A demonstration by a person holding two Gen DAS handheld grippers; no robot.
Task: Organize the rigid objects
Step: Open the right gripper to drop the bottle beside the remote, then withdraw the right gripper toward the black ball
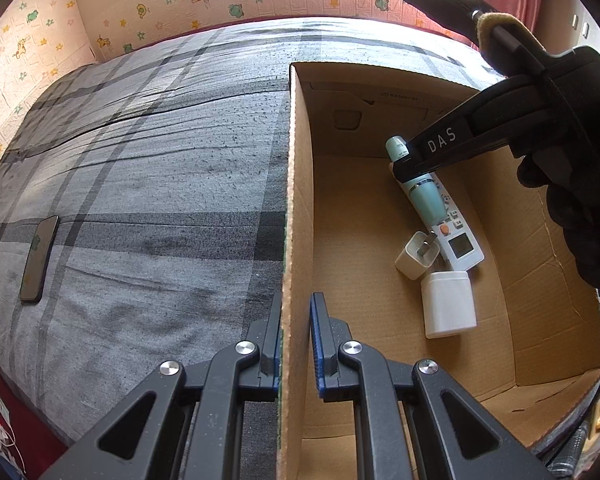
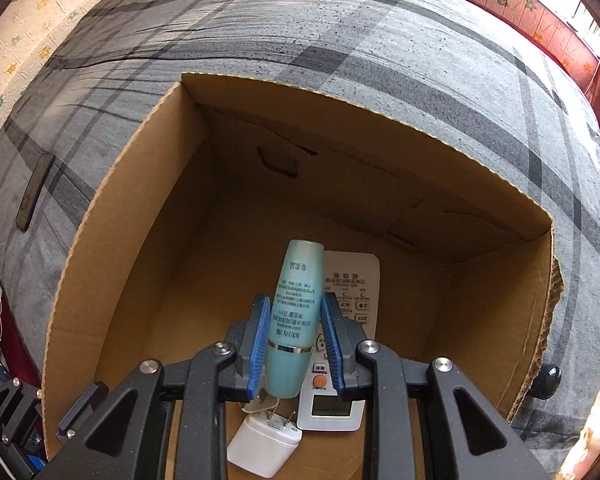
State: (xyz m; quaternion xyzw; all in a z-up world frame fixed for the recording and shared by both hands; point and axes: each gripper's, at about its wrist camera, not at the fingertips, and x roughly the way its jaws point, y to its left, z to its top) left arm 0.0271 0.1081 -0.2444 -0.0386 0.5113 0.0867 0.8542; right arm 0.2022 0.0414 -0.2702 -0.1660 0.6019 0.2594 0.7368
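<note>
Right gripper (image 2: 295, 342): blue pads pinched on a teal bottle (image 2: 296, 312), one pad on each flank. Bottle points toward 12 o'clock in the right wrist view, inside the cardboard box (image 2: 112, 216), above the box floor. In the left wrist view it hangs at about 2 o'clock, over the remote.

Directly under the bottle: white remote control (image 2: 336, 404), flat on the box floor, screen end toward 6 o'clock. White charger plug (image 2: 266, 444) at 7 o'clock of the remote, prongs up, just beside it. White jar (image 1: 448, 304) on its side, near the plug and the remote's screen end; seen only in the left wrist view.

Left gripper (image 1: 296, 344): pressed together on the box's near side wall, wall edge running up between the pads toward 12 o'clock.

Outside the box: grey plaid bedspread (image 1: 140, 160); dark phone (image 1: 40, 258) lying flat at 9 o'clock, well apart from the box. Gloved hand (image 1: 580, 208) at 3 o'clock carries the right gripper.

Count: bottle 1, remote 1, plug 1, jar 1, phone 1, box 1.
</note>
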